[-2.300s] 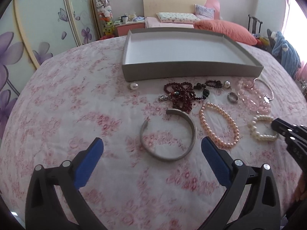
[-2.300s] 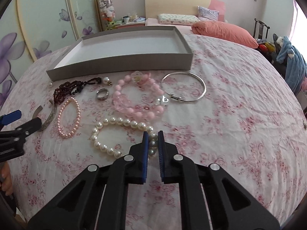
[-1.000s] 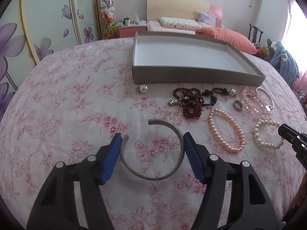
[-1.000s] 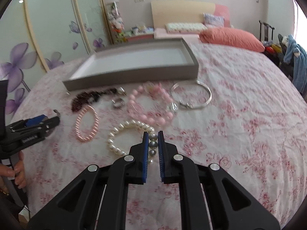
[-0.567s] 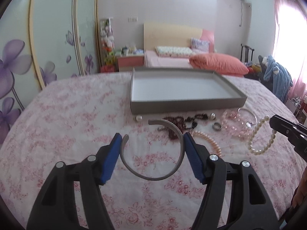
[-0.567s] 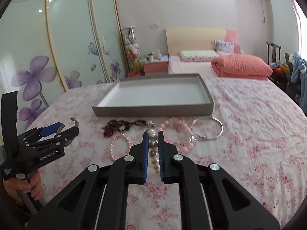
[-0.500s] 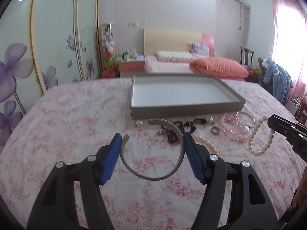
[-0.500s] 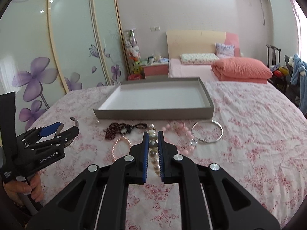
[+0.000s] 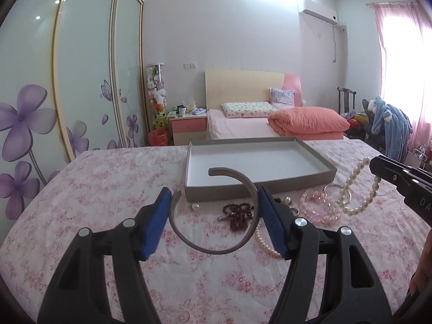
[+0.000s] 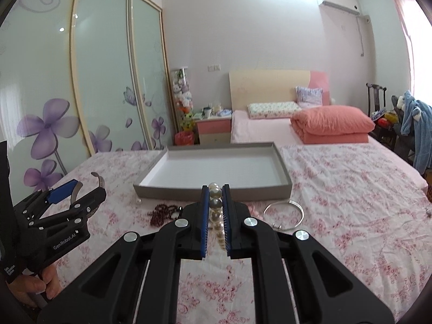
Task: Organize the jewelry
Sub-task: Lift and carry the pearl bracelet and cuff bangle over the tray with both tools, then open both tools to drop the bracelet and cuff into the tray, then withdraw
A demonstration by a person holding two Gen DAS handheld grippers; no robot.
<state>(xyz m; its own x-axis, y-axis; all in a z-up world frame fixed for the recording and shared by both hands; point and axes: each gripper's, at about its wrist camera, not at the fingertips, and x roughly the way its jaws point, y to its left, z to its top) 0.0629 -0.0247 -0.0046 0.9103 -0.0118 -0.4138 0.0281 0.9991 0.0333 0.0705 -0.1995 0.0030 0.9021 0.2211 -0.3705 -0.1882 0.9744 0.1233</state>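
Left gripper (image 9: 214, 221) clamps a grey open bangle (image 9: 216, 247) across its width, held above the flowered bedspread (image 9: 94, 189); the bangle lies roughly flat, its gap facing forward-left toward the empty grey tray (image 9: 259, 187). Right gripper (image 10: 215, 216) is closed on a white pearl bracelet (image 10: 215, 205); the strand runs lengthwise between the pads and, in the left view, hangs as a loop.

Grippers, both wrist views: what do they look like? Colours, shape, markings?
Both match: left gripper and right gripper have matte black open-frame linkage bodies with triangular cutouts, round silver pivot bolts and flat blue finger pads. White "GenRobot.AI" lettering marks the left gripper's side. No cables or sleeves visible.
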